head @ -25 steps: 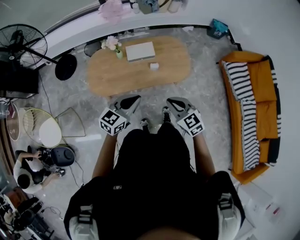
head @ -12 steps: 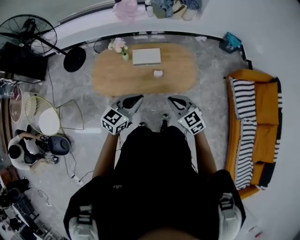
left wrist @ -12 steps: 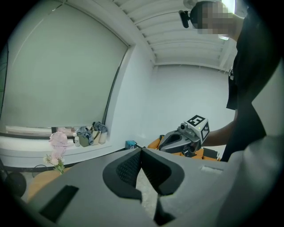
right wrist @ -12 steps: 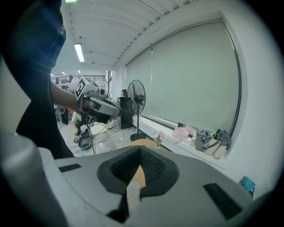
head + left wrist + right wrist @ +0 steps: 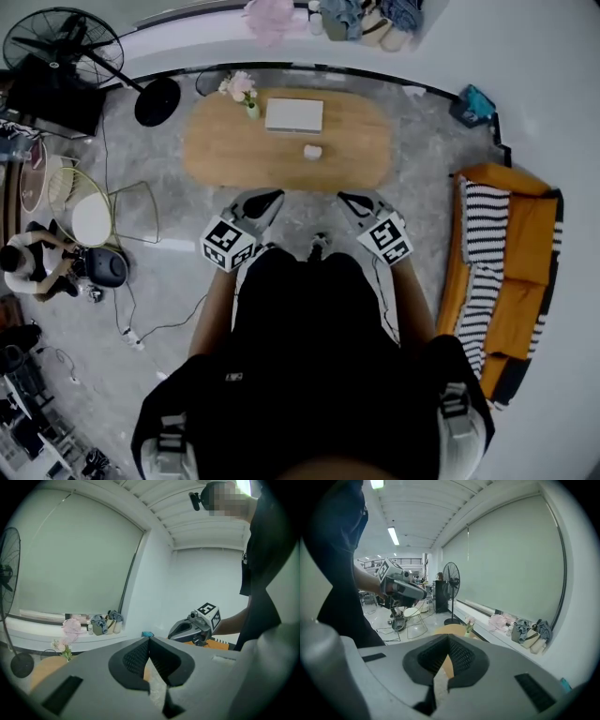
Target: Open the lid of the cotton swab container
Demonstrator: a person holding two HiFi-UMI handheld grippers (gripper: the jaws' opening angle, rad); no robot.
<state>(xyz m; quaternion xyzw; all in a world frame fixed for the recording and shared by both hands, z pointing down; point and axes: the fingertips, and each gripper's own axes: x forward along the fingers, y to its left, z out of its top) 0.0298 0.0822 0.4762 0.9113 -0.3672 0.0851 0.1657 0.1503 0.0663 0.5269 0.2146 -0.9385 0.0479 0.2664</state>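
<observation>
The left hand-held gripper [image 5: 266, 200] and right hand-held gripper [image 5: 351, 201] are pressed together and empty, with the small white cotton swab container [image 5: 312, 152] on the oval wooden table [image 5: 225, 155] at twelve o'clock, roughly equidistant.

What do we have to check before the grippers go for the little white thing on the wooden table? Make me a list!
1. Left gripper empty: ok, its fingers are together with nothing between them.
2. Right gripper empty: ok, same.
3. Fingers open, ready to grab: not ok, both grippers are shut.
4. Small white container in sight: ok, it sits near the middle of the wooden table.
5. Grippers close enough to it: not ok, both are held short of the table's near edge.
6. Container already open or not: cannot tell, it looks too small in the head view.
</observation>
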